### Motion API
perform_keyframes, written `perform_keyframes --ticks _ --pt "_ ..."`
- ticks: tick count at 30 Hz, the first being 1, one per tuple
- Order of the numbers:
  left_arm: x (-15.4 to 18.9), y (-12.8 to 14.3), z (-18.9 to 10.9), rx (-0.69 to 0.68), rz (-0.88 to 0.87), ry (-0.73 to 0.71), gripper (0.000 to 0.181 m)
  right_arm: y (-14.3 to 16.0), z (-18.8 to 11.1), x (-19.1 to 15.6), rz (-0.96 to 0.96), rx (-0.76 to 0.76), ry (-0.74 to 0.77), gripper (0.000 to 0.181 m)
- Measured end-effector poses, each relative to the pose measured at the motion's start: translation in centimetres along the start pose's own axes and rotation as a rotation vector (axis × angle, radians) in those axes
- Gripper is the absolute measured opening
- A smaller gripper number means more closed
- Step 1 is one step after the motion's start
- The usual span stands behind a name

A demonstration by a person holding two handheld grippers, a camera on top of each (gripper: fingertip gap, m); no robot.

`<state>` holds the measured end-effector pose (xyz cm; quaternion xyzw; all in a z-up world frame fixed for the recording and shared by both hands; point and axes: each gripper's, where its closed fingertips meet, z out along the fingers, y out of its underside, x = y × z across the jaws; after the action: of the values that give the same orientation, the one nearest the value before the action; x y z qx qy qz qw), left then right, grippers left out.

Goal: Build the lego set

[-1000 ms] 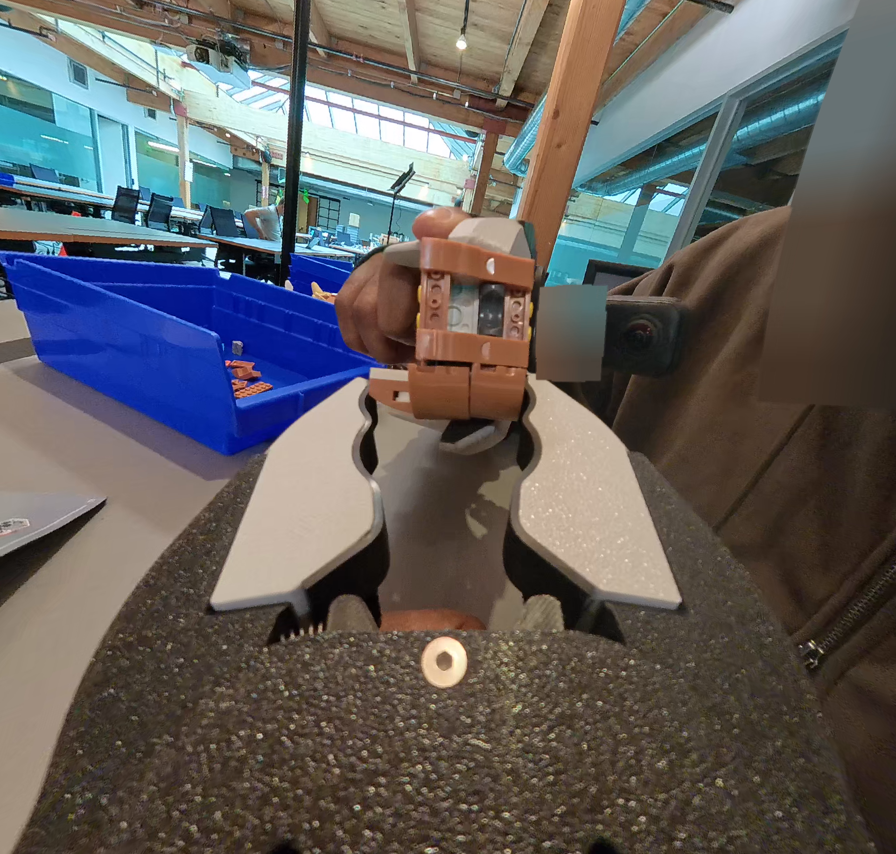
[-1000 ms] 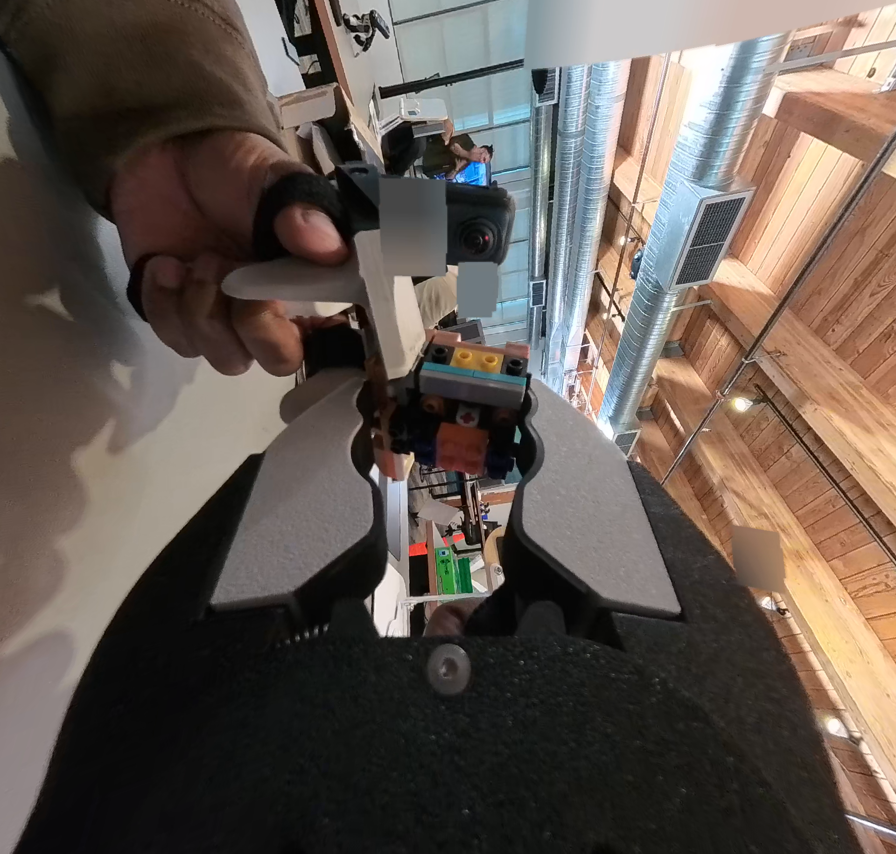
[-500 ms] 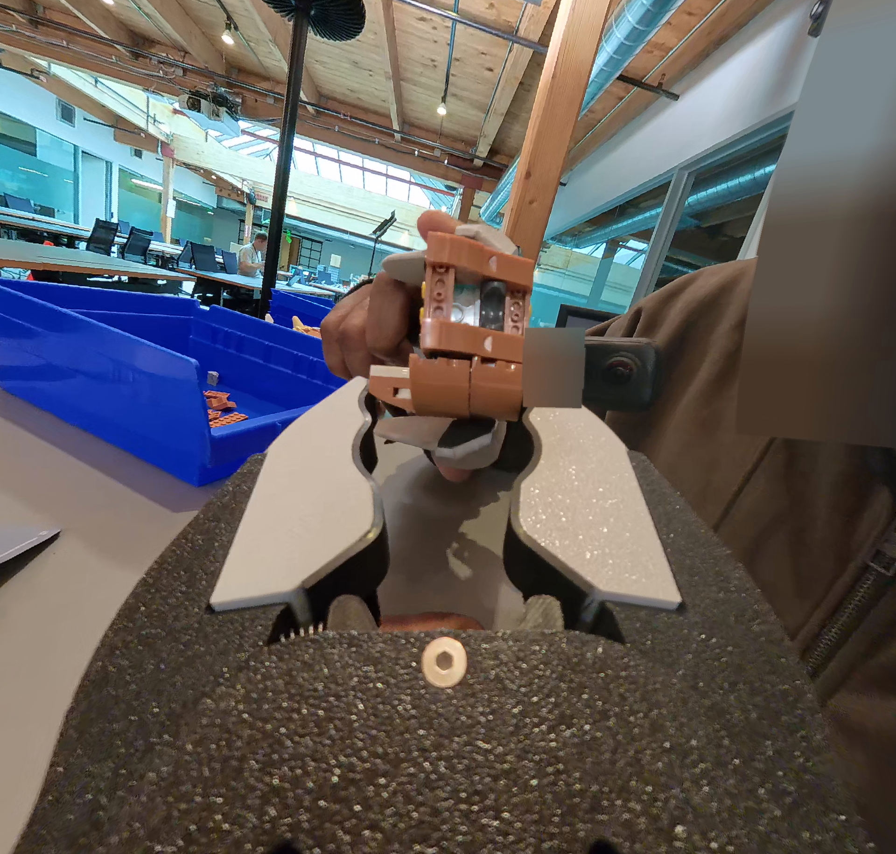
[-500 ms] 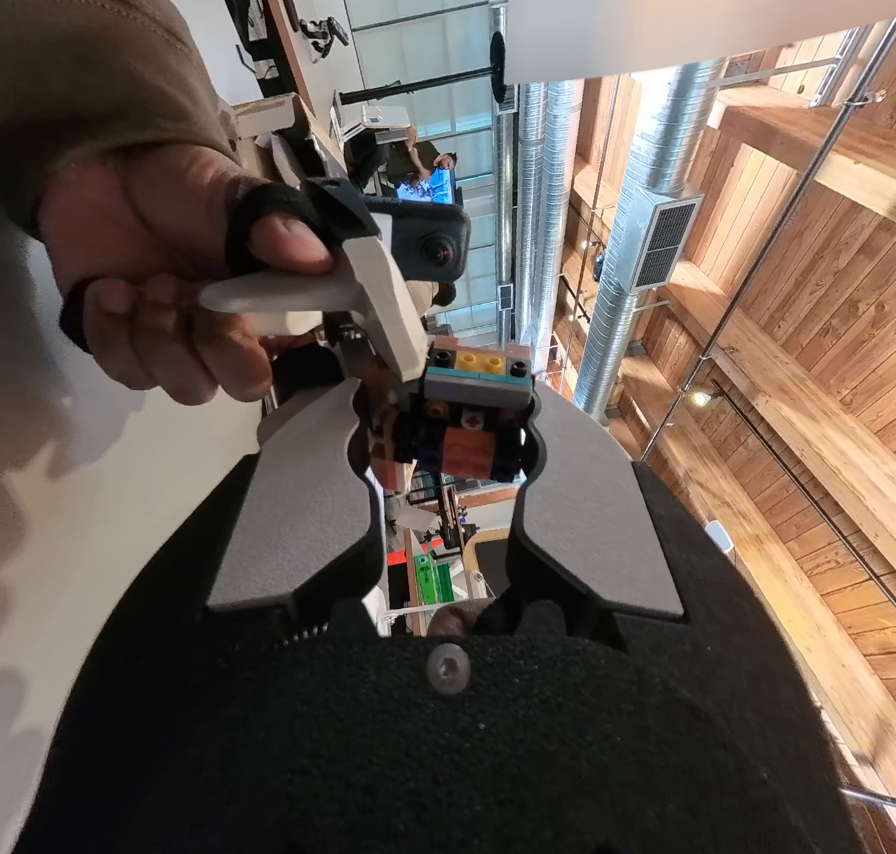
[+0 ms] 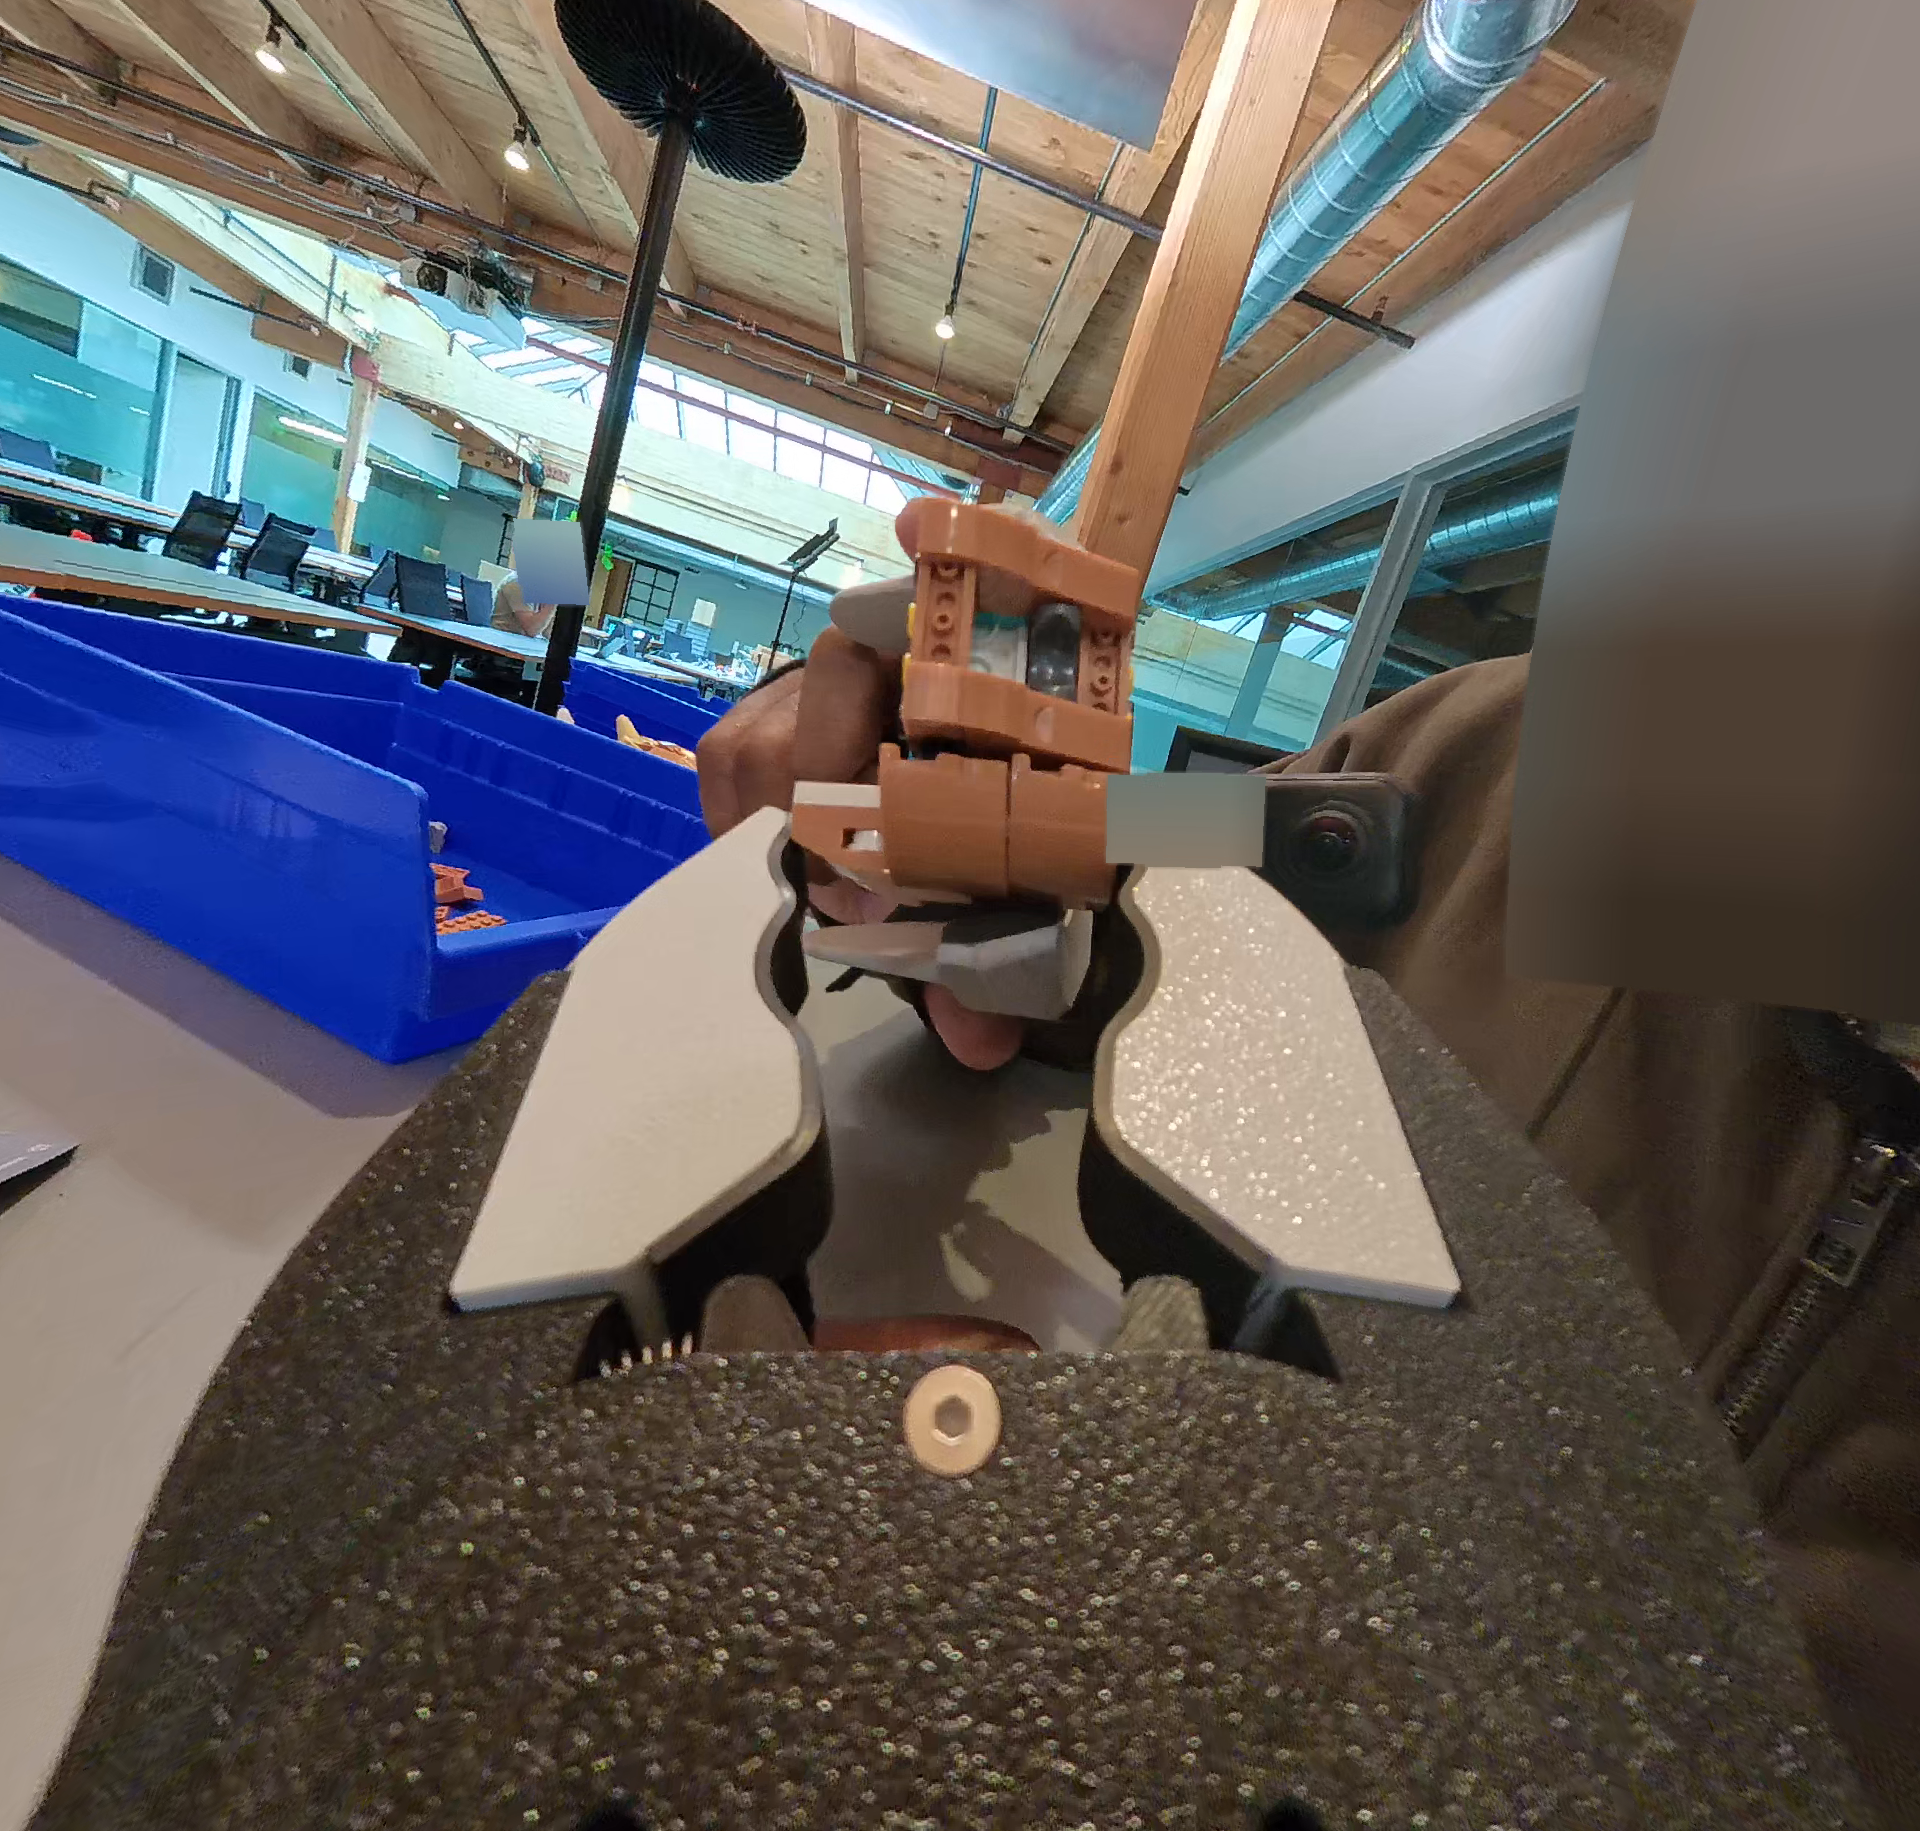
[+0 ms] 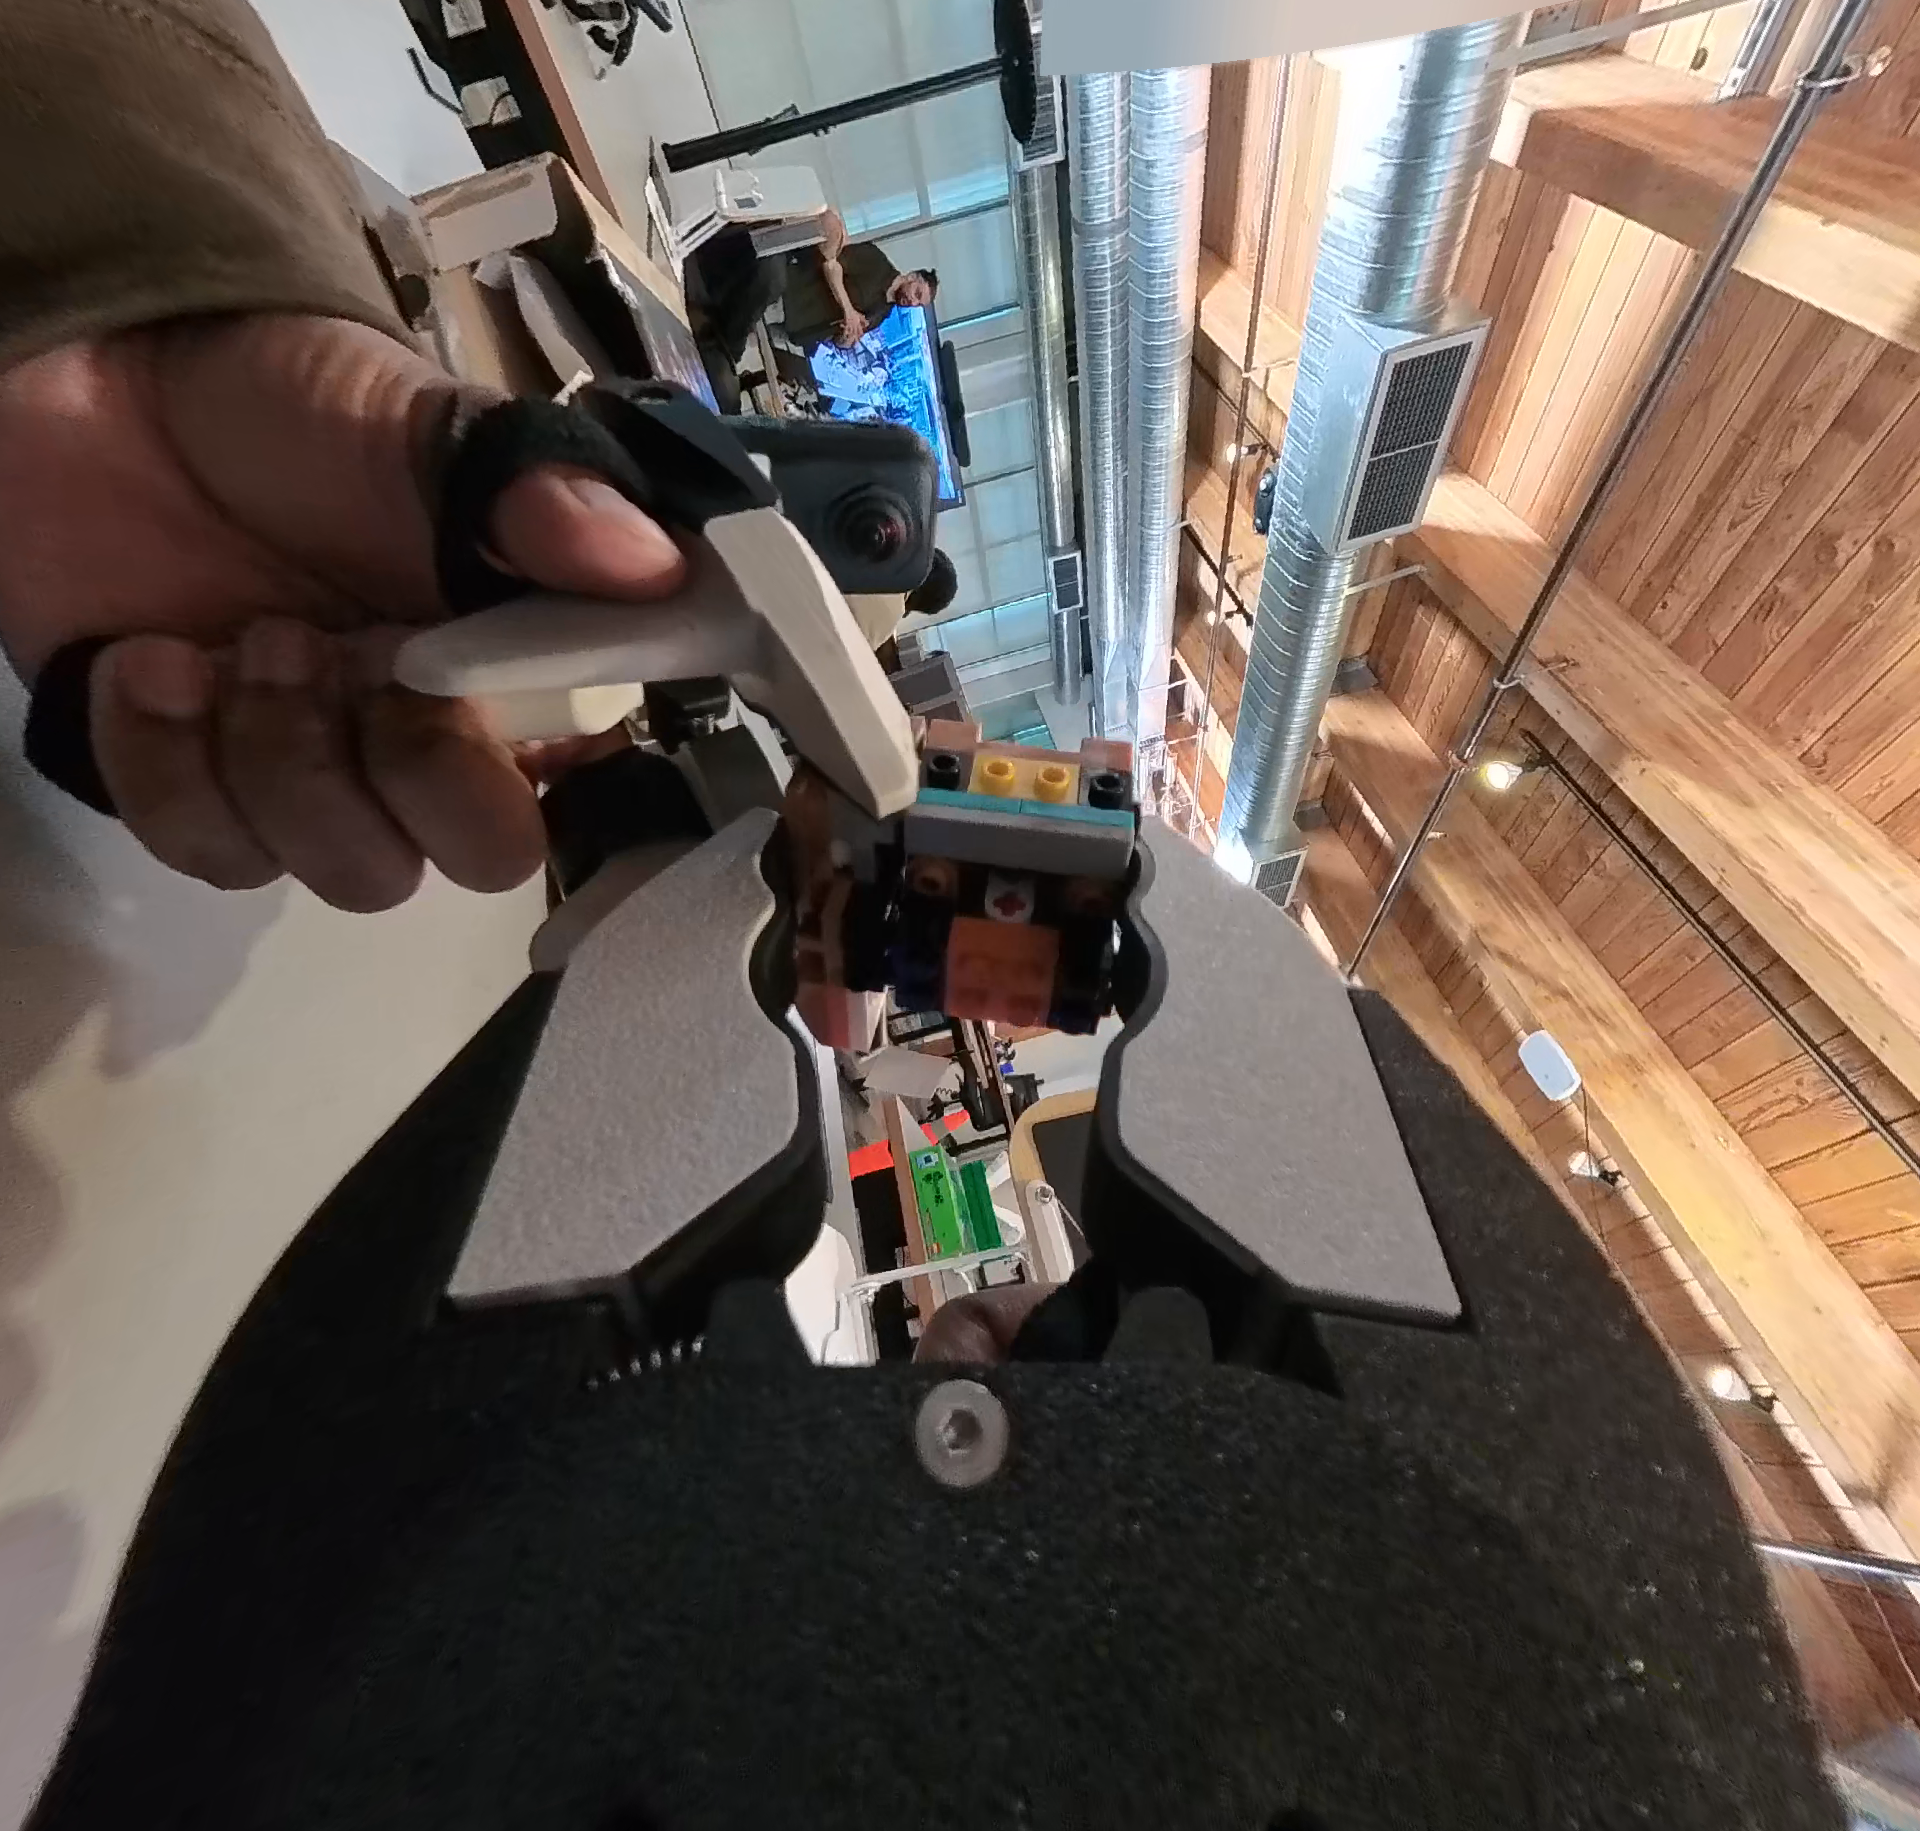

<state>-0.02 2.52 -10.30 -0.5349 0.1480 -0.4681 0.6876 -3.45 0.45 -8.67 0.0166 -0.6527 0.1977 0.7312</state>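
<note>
The brown lego build (image 5: 1003,742) was up in the air, clear of the surface (image 5: 187,1095), with both pairs of fingers pinching it from opposite sides: left gripper (image 5: 951,872) and right gripper (image 6: 951,908). The blue bin (image 5: 312,825) with loose brown pieces (image 5: 462,903) sat well off to the build's left.

The lego model (image 5: 1003,742) fills the gap between the left gripper (image 5: 951,877) fingertips, with the right gripper (image 5: 935,955) and the person's hand (image 5: 790,742) crowding just behind it. To the left, the grey table (image 5: 208,1106) lies open up to the blue bin (image 5: 260,846). On the right, a brown jacket (image 5: 1662,1158) stands close.
</note>
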Motion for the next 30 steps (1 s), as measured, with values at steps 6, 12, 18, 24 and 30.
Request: perform_keyframes --ticks 6,12,18,24,30 --pt "-0.1 -0.1 0.0 0.010 -0.019 0.007 0.057 0.2 0.0 0.1 0.021 -0.014 0.010 0.058" --pt "-0.2 -0.1 0.1 -0.001 -0.042 -0.004 0.057 0.6 0.0 0.1 0.107 -0.013 0.003 0.058" --pt "-0.5 -0.1 0.1 -0.007 -0.058 -0.022 0.058 1.0 0.0 -0.1 0.242 -0.003 0.006 0.058" --pt "-2.4 1.1 -0.2 -0.021 -0.128 -0.091 0.058 2.8 0.0 -1.3 0.348 -0.025 0.011 0.059" --pt "-3.9 1.7 -0.6 -0.034 -0.162 -0.158 0.057 4.9 -0.4 -2.4 0.555 -0.055 0.017 0.058"
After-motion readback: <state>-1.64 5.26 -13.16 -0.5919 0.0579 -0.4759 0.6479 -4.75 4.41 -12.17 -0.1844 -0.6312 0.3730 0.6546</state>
